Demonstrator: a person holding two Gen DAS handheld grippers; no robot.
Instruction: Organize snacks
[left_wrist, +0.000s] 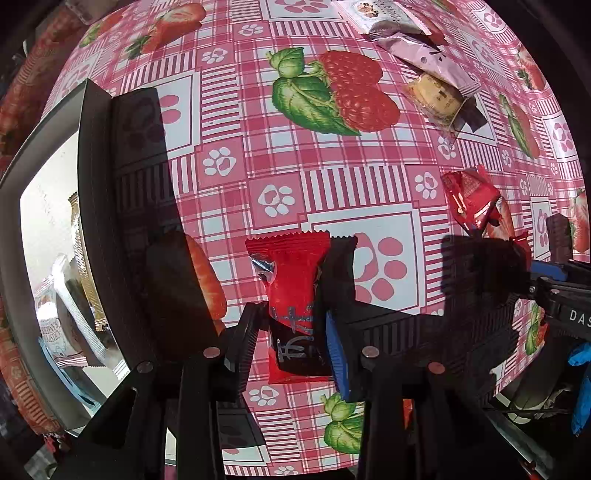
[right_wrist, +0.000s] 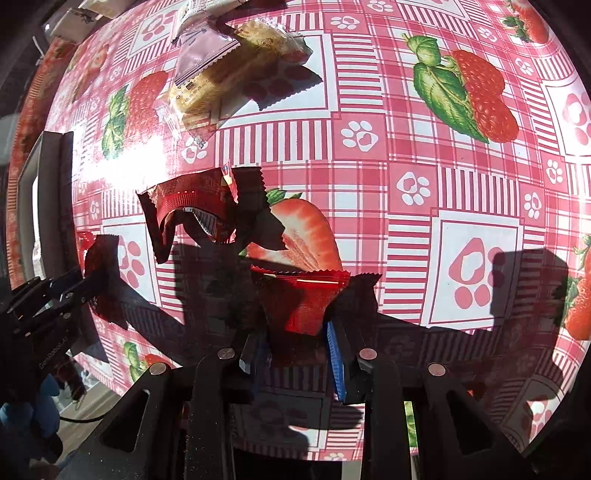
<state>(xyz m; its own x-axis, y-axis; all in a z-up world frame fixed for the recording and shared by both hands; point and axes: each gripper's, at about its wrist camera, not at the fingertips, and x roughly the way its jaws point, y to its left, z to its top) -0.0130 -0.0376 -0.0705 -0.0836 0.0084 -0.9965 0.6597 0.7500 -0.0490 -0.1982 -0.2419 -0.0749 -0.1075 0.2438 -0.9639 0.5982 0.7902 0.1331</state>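
Left tongs (left_wrist: 291, 328): squeezed onto one red snack pack (left_wrist: 295, 295), above the surface (left_wrist: 332, 184).
Left view only: grey box (left_wrist: 88, 184) with packs inside.
Right tongs (right_wrist: 295, 343): squeezed onto another red snack (right_wrist: 303, 299).
Right view: one more red pack (right_wrist: 192, 210) lying nearby.

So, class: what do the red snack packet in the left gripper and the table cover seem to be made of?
Red snack packet: probably glossy plastic film, judging by its crimped zigzag ends and shine. Table cover: likely wipeable vinyl or oilcloth, given the printed pattern and sun glare.

Black claw (left_wrist: 291, 332), blue pads (left_wrist: 338, 354), blue gloves (left_wrist: 580, 384)
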